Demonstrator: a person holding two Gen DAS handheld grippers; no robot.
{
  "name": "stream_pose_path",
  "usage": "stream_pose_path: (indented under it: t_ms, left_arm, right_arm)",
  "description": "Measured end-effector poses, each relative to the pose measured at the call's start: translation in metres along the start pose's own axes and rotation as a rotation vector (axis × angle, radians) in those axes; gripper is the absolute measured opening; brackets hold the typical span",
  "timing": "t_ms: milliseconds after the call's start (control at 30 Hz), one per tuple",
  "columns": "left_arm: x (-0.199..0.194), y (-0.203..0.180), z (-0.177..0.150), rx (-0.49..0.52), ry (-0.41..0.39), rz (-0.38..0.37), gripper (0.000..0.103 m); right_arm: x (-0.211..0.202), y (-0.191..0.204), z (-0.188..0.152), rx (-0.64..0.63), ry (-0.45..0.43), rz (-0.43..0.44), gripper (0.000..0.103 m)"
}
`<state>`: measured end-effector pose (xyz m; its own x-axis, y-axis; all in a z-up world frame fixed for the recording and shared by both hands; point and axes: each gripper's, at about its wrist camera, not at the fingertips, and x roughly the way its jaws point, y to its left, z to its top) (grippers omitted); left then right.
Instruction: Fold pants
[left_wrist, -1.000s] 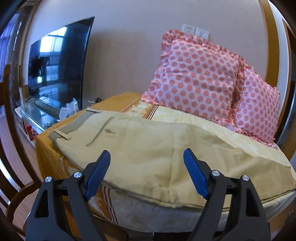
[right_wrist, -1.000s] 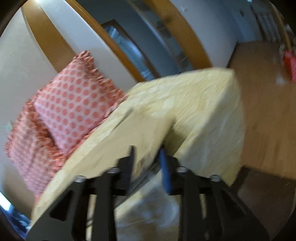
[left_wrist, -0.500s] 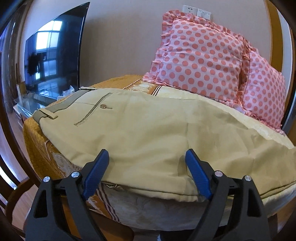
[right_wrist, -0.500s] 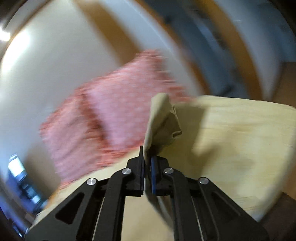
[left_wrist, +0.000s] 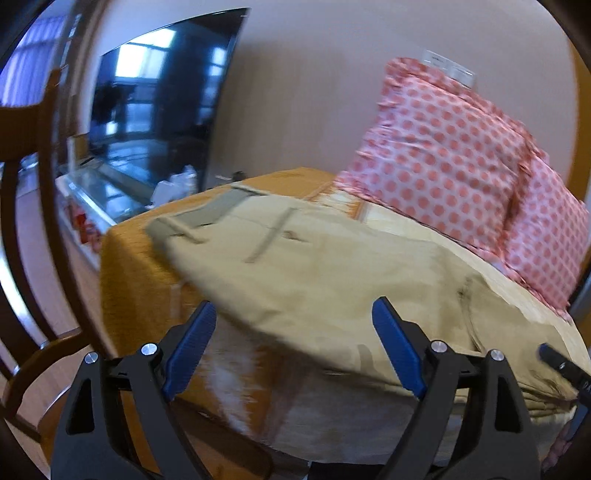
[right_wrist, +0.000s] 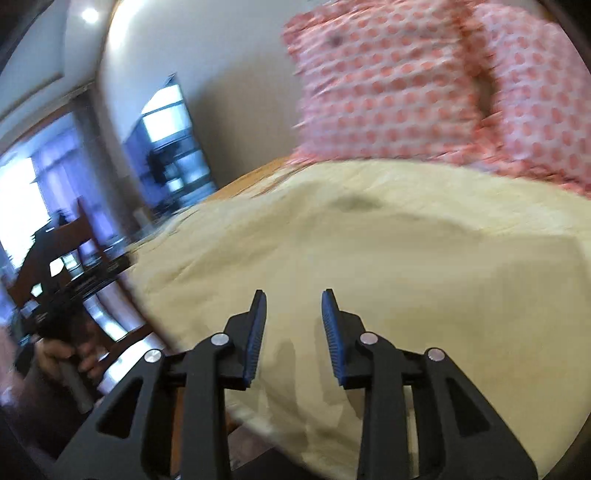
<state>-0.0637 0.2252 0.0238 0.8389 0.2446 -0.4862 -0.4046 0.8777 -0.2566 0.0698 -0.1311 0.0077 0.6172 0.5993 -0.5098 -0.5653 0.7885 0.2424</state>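
Beige pants (left_wrist: 332, 273) lie flat on the bed, waistband at the far left, a folded leg end at the right near edge. My left gripper (left_wrist: 295, 339) is open and empty, held just in front of the bed's near edge, below the pants. In the right wrist view the pants (right_wrist: 369, 258) fill the middle, blurred. My right gripper (right_wrist: 293, 332) is open and empty, just above the cloth's near edge. Its tip also shows in the left wrist view (left_wrist: 561, 365) at the far right.
Two pink polka-dot pillows (left_wrist: 454, 147) lean on the wall behind the pants. The bed has an orange cover (left_wrist: 136, 266). A TV (left_wrist: 159, 92) and glass stand are at the left, and a wooden chair (left_wrist: 33, 221) stands close at the left.
My right gripper has let go of the pant leg it was carrying, opened, and now hovers over the pants. My left gripper drew back and left a little, staying open.
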Motion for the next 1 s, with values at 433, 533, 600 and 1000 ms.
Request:
stream_pose_path:
  t_ms: [433, 533, 600, 1000]
  left_arm:
    - [0.028, 0.056, 0.012, -0.275, 0.038, -0.036, 0.087]
    - [0.028, 0.059, 0.022, -0.279, 0.007, -0.042, 0.087]
    - [0.033, 0.062, 0.028, -0.280, 0.007, -0.029, 0.087]
    - [0.047, 0.059, 0.027, -0.335, 0.117, -0.222, 0.088]
  right_arm:
    - [0.019, -0.007, -0.019, -0.097, 0.060, -0.129, 0.066]
    - [0.016, -0.002, -0.021, -0.099, 0.053, -0.121, 0.068]
    - [0.016, -0.002, -0.020, -0.101, 0.049, -0.116, 0.069]
    - [0.017, 0.000, -0.023, -0.110, 0.031, -0.105, 0.076]
